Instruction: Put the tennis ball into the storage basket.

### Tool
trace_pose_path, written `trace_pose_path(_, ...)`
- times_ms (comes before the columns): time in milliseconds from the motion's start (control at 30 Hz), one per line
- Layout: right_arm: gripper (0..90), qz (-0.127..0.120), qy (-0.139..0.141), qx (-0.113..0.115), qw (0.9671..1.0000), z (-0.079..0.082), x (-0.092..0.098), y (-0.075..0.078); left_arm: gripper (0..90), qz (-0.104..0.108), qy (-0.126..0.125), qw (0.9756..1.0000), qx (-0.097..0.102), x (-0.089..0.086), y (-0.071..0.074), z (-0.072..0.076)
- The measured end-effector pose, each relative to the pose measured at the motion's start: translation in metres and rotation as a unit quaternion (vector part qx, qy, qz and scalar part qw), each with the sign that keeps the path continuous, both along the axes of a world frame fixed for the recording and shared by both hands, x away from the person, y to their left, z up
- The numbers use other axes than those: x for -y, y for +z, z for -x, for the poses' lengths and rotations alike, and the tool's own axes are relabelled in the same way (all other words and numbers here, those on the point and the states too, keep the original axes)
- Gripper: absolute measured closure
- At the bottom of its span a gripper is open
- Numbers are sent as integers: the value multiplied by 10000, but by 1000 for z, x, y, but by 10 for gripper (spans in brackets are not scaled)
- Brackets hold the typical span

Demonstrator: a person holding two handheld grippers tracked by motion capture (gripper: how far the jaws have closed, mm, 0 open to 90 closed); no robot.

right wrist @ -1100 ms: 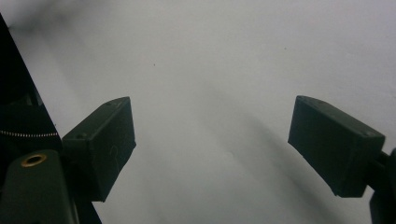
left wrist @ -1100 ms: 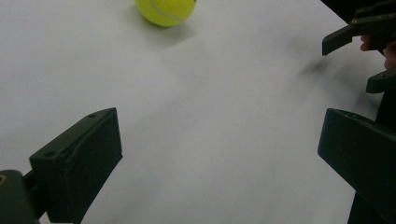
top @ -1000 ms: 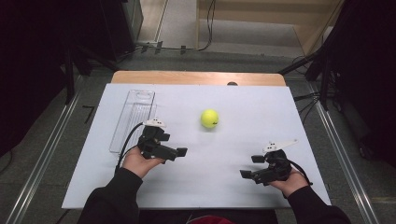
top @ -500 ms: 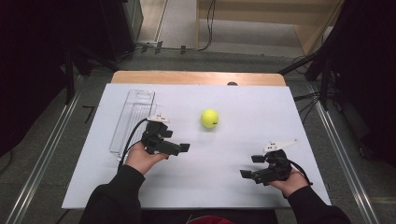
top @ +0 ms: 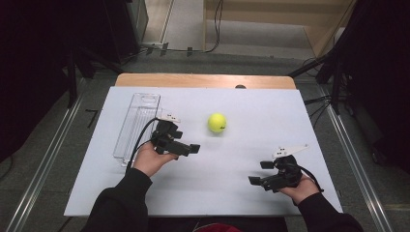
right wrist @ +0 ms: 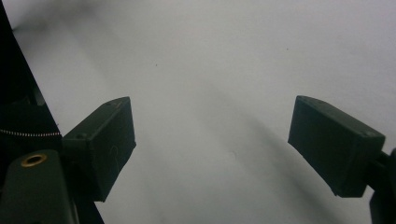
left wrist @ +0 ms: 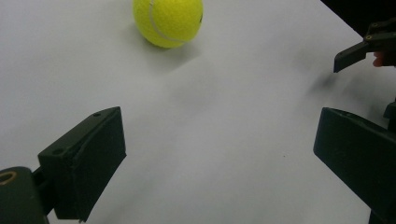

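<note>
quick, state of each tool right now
left tool: open, holding nothing, tennis ball lies ahead of it
right tool: open, holding nothing

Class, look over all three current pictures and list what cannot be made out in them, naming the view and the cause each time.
- Yellow-green tennis ball: its top is cut off by the upper edge of the left gripper view.
- Clear plastic rectangular tray: in the high view, its near end is hidden behind the left gripper and cable; contents cannot be judged.
- Small dark object at the white table's far edge: too small in the high view to identify.
</note>
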State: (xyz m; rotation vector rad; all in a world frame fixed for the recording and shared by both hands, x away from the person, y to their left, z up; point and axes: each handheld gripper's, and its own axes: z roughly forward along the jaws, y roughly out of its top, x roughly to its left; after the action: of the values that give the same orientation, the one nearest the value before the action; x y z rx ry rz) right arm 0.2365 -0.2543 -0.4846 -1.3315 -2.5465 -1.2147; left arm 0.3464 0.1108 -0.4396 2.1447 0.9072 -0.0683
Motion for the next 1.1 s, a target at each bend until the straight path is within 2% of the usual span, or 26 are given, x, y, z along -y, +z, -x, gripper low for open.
trace_pose_path(500, 127, -7, 11, 1, 10000, 0, 0, 0, 41, -78, 9, 10000, 50, 12, -2, -15)
trace_pose_path(900, 127, -13, 52, 8, 10000, 0, -1, 0, 41, -25, -8, 9999, 101, 23, -2, -28)
trace_pose_path(1000, 127, -9, 61, 11, 10000, 0, -2, 0, 41, -85, -30, 9999, 110, 24, -2, -30)
trace_pose_path(1100, 127, -12, 63, -3, 10000, 0, -2, 0, 41, -22, -6, 9999, 103, 25, -2, -34)
